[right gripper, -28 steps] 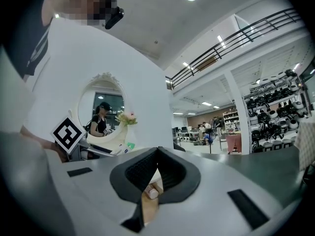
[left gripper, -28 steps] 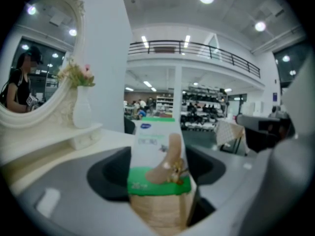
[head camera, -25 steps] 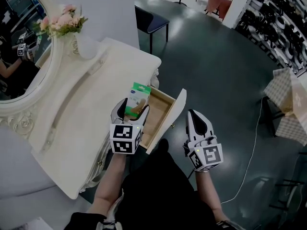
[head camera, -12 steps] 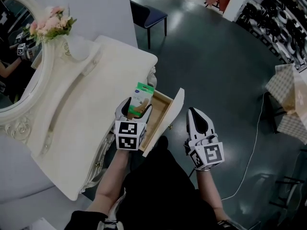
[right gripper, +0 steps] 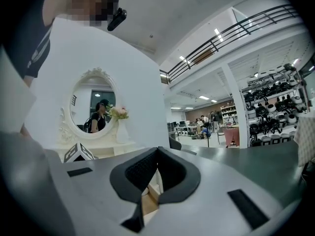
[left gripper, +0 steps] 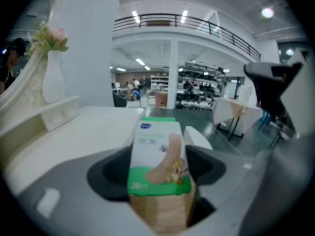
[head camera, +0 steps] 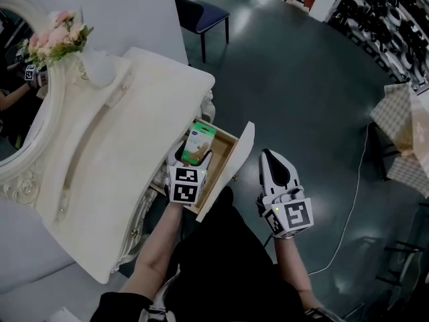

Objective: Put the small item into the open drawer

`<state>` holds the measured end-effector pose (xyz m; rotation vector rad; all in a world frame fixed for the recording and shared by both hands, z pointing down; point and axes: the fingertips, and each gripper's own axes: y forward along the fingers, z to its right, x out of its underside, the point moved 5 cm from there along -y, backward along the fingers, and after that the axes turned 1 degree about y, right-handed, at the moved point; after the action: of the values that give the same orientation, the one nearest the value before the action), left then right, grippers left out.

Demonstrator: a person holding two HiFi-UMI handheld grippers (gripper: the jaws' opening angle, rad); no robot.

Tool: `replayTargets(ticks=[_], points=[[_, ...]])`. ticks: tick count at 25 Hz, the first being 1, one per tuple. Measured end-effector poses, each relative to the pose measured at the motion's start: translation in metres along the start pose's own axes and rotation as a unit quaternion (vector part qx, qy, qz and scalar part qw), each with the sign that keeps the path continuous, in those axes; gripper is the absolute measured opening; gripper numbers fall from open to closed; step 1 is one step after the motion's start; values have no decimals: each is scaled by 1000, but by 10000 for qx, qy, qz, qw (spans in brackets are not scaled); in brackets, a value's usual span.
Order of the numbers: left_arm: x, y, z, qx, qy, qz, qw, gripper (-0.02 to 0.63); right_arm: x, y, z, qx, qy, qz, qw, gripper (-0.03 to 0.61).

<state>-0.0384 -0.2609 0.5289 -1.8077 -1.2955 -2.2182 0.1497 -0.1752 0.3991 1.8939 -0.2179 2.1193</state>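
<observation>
A small green-and-white plaster box (head camera: 199,141) is clamped between the jaws of my left gripper (head camera: 191,154). It hangs over the open wooden drawer (head camera: 226,154) of the white dressing table (head camera: 114,159). In the left gripper view the box (left gripper: 160,156) stands upright between the dark pads, and the left gripper (left gripper: 158,181) is shut on its lower part. My right gripper (head camera: 271,161) is over the floor, just right of the drawer's front panel (head camera: 240,154). In its own view the right gripper (right gripper: 149,181) has its jaws together with nothing held.
A white vase of pink flowers (head camera: 94,62) and an oval mirror (head camera: 27,113) stand at the back of the table. A dark chair (head camera: 201,15) is beyond it. A white cable (head camera: 348,220) runs over the floor; a checked cloth (head camera: 405,133) is at the right.
My left gripper has carried the box rightward off the tabletop edge to a spot over the open drawer. The right gripper has stayed put.
</observation>
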Motion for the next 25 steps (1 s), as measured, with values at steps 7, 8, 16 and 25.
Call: replayTargets(ticks=[7,8,16,25], points=[[33,32,2,144,60,-481,9987,353,4,4,5,64,7,-69,10000,-3],[37,36,3,158,77,-545,9984,353,4,4,6,74,9,-77,9999,-3],[68,66,3,269,220,-1088,9935,353,7,5,10,157,22,-176,9997,-3],[95,90,5,337,221,-1585,9865,353,11,2,17,260,58,-251,9993,-3]])
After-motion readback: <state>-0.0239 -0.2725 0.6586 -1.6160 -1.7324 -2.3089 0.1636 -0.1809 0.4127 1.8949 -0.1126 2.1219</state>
